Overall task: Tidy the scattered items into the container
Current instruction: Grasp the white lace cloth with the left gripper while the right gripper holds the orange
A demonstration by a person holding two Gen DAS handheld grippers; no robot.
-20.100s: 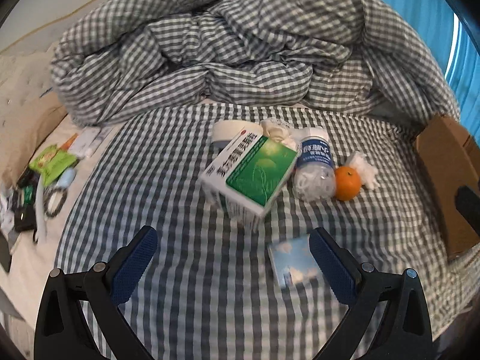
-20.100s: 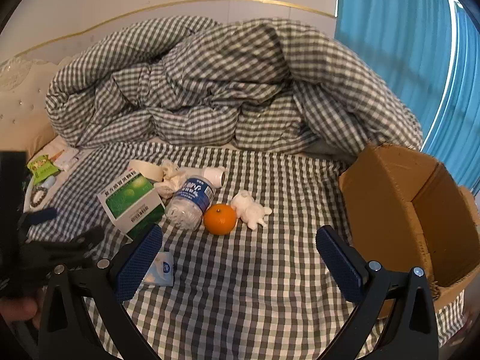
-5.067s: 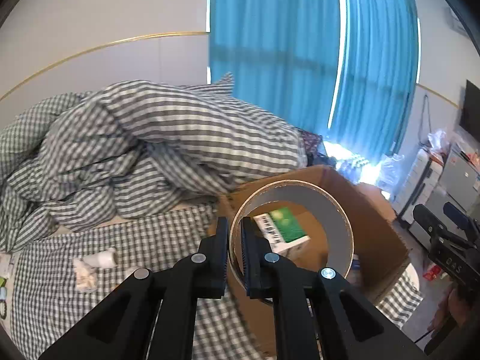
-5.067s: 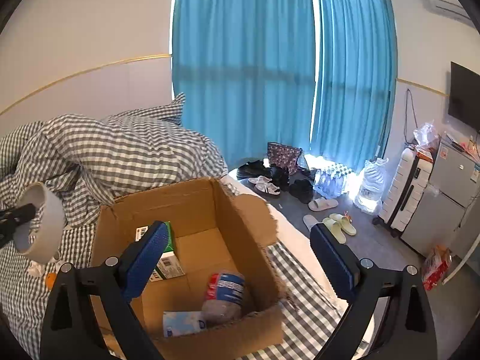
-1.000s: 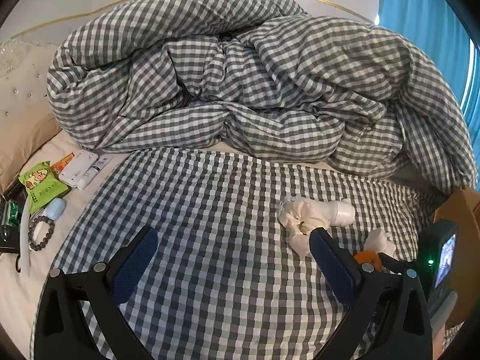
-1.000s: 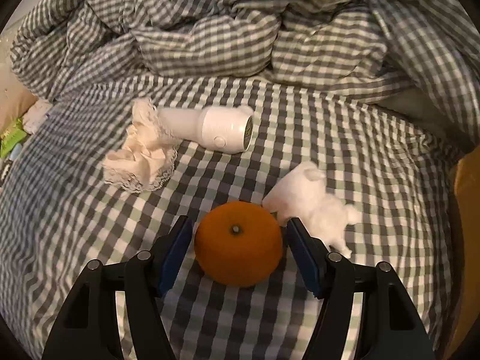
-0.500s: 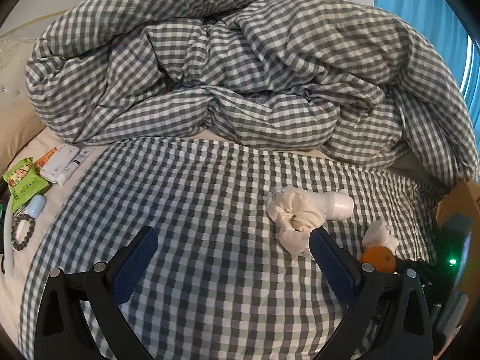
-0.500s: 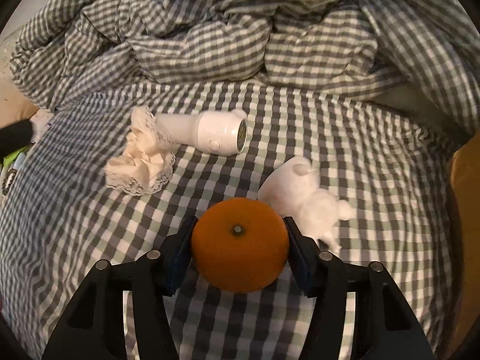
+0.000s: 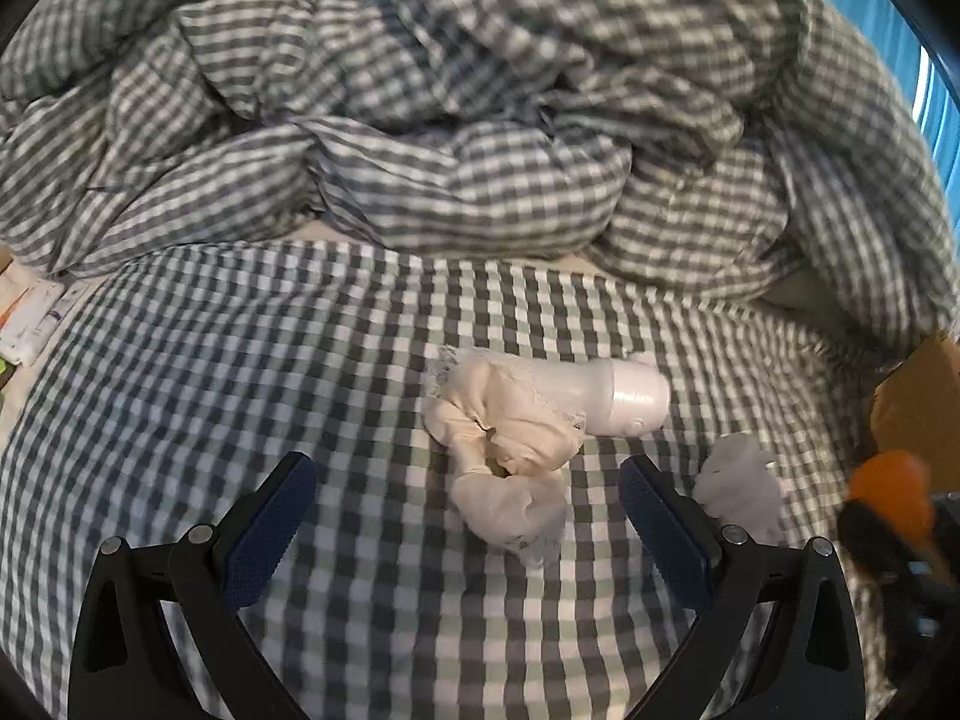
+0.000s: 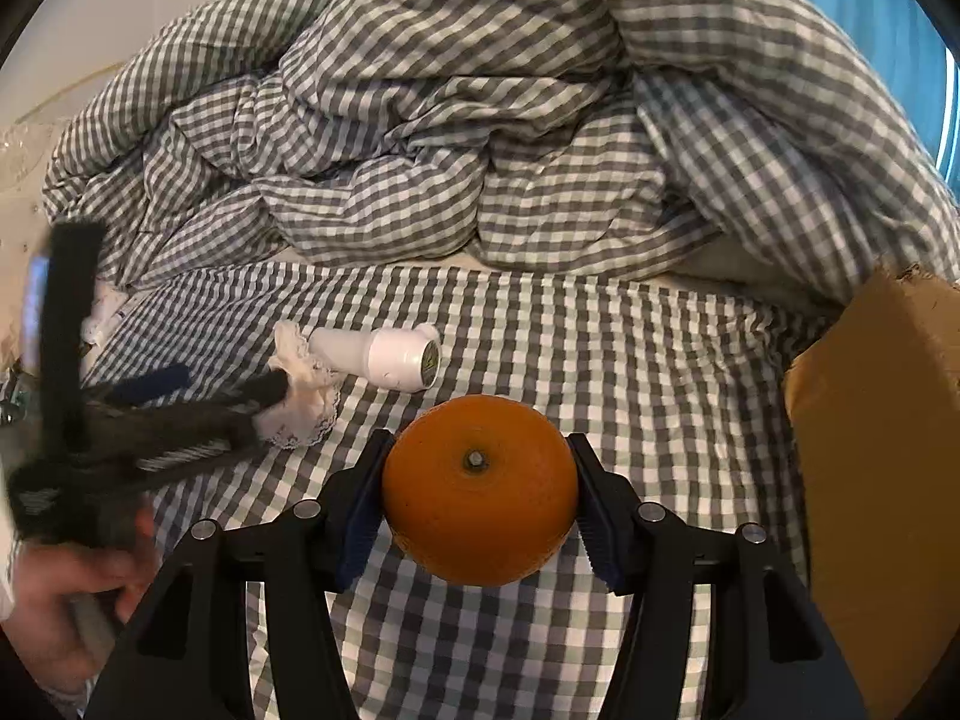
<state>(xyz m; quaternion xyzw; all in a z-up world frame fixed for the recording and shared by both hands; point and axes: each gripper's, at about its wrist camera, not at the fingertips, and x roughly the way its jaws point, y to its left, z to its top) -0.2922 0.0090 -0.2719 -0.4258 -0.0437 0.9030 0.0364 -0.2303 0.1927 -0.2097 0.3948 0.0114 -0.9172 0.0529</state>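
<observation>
Each hand-held gripper (image 10: 480, 498) has black arms, silver screws, blue ribbed pads.

Right tongs (image 10: 477, 501) clamped; left tongs (image 9: 462, 531) spread.

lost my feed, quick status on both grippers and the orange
Right gripper shut on orange, clear of the sheet. Left gripper open over cream lace cloth. Cardboard box at right; nothing between it and the orange.
</observation>
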